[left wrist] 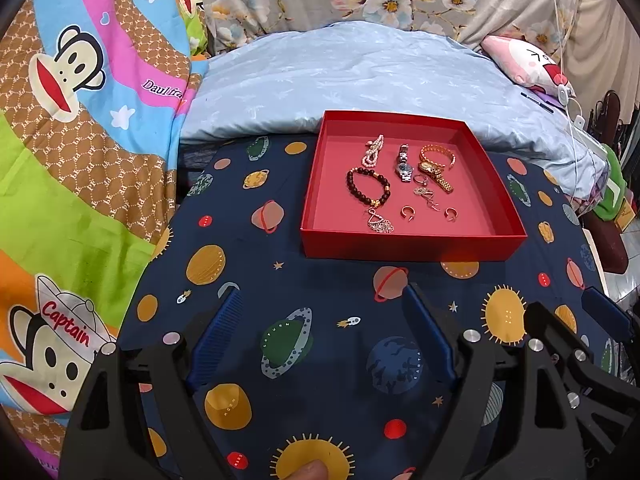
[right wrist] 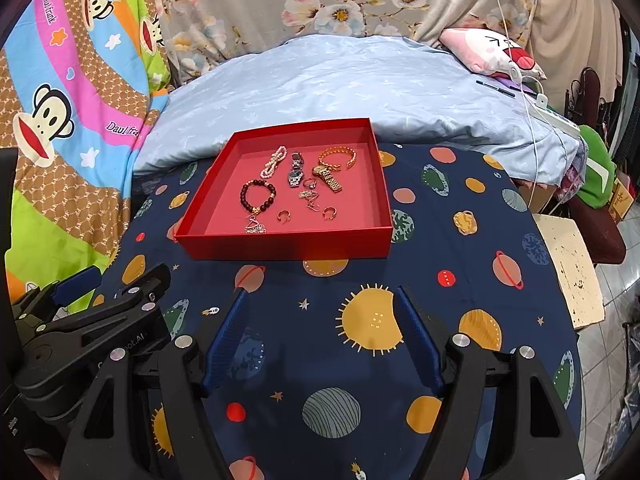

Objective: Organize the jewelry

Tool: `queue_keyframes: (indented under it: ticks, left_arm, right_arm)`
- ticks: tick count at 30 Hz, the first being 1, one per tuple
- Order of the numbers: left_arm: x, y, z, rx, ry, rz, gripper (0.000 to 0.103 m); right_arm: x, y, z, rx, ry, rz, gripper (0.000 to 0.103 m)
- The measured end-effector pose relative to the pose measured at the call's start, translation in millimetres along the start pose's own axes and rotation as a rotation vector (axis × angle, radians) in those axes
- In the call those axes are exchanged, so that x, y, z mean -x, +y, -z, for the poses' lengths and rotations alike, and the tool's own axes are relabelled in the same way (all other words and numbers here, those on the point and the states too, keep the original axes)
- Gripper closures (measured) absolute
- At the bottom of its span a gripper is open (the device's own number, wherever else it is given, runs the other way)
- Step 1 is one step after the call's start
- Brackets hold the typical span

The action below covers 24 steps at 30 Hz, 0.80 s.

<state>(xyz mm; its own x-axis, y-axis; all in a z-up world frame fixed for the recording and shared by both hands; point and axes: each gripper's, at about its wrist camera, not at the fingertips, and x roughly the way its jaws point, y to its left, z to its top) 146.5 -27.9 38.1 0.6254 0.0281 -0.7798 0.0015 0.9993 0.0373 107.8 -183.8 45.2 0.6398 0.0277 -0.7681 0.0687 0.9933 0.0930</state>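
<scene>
Fingers [left wrist: 430, 332] of the left gripper [left wrist: 320, 320] and the right gripper [right wrist: 322, 320] are spread and empty above the planet cloth [right wrist: 440, 280], likely because the jewelry already lies sorted in the red tray [right wrist: 288, 246] just beyond them.

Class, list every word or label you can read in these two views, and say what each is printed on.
"Captain": monkey's cap on the cartoon blanket.
"Daul fra…", cut off: pink stripe.
"Daul frank": same blanket.
"SATURN", "EARTH", "MOON": planets on the navy cloth.
Left gripper's lettering: partly hidden, unreadable.
</scene>
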Motion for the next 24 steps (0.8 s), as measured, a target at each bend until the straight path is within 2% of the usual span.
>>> queue_keyframes:
  ticks: [24]
  left_arm:
    - [4.6, -1.6, -3.2, -0.007, -0.004, -0.015, 0.024]
  right_arm:
    - [5.2, -1.4, -3.1, -0.002, -0.013, 0.024, 0.03]
